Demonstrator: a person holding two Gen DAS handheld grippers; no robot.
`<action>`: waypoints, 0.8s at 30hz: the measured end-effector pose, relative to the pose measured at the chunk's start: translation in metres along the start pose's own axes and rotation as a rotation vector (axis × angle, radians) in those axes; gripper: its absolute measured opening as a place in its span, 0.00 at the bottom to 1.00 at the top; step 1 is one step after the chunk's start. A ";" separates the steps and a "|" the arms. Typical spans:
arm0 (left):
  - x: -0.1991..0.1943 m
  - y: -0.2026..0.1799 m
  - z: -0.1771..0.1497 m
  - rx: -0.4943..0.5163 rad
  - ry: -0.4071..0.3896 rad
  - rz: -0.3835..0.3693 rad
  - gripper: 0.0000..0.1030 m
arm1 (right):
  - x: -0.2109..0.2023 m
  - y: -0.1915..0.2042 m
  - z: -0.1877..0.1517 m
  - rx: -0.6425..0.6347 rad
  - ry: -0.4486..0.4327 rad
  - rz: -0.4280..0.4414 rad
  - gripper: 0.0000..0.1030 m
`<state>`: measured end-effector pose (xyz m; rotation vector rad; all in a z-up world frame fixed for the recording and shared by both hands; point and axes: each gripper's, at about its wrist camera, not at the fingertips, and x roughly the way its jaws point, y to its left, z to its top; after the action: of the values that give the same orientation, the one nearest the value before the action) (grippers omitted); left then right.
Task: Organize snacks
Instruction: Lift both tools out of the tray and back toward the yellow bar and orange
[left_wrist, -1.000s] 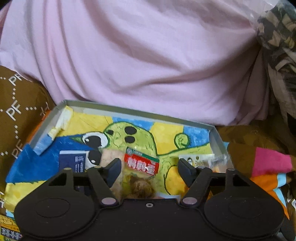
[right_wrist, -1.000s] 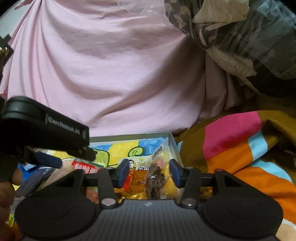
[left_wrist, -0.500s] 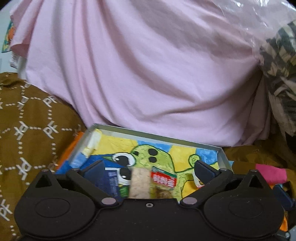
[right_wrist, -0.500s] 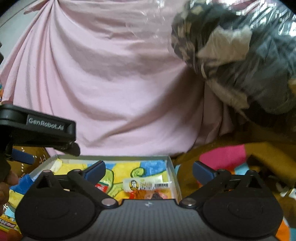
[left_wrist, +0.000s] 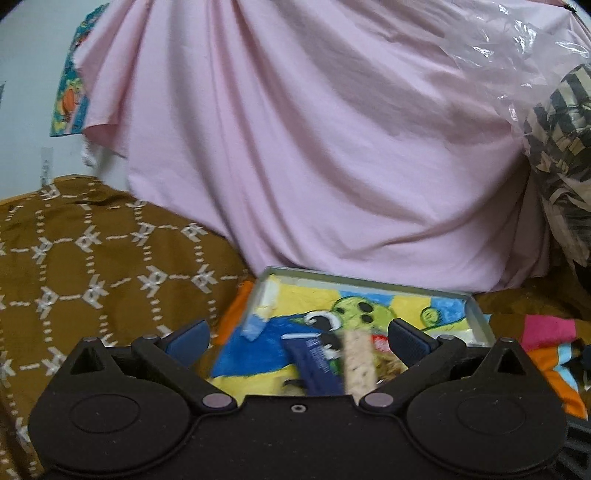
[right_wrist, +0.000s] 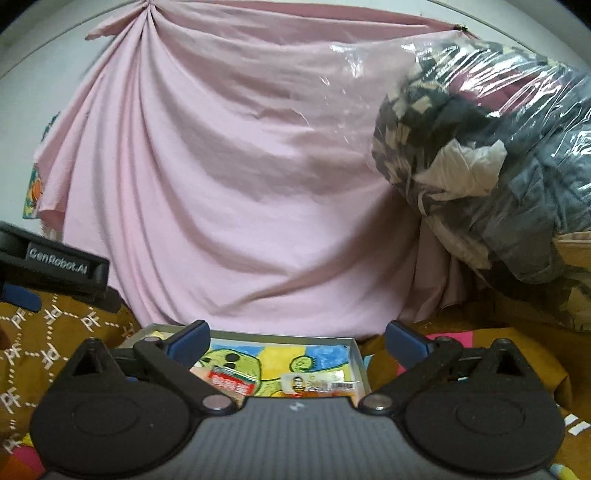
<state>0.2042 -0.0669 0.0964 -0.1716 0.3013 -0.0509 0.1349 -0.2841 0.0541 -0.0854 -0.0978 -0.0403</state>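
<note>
Pink sheet (left_wrist: 332, 155) draped behind as backdrop; brown patterned blanket (left_wrist: 92, 258) to one side. Shallow grey box (left_wrist: 478, 314), lined with a cartoon drawing, lay on the bedding and held the snacks: dark blue packet (left_wrist: 314, 365), pale oat bar (left_wrist: 358, 362) beside it, red-labelled packet (right_wrist: 231, 382), clear-wrapped packet (right_wrist: 317, 384) by the box's right wall. Left gripper (left_wrist: 297, 334) spread wide, grasping nothing, above the box. Right gripper (right_wrist: 297, 338) likewise released, empty. Plastic-wrapped bundle of cloth (right_wrist: 480, 166) upper right
</note>
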 end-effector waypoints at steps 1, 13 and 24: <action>-0.004 0.004 -0.002 0.004 0.006 0.005 0.99 | -0.004 0.002 0.000 0.005 0.005 0.003 1.00; -0.053 0.055 -0.037 0.090 0.094 0.057 0.99 | -0.052 0.031 -0.004 0.019 0.112 0.076 1.00; -0.080 0.081 -0.073 0.127 0.170 0.041 0.99 | -0.095 0.060 -0.026 -0.071 0.306 0.162 1.00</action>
<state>0.1081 0.0070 0.0370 -0.0351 0.4693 -0.0439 0.0452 -0.2231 0.0137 -0.1565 0.2170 0.1050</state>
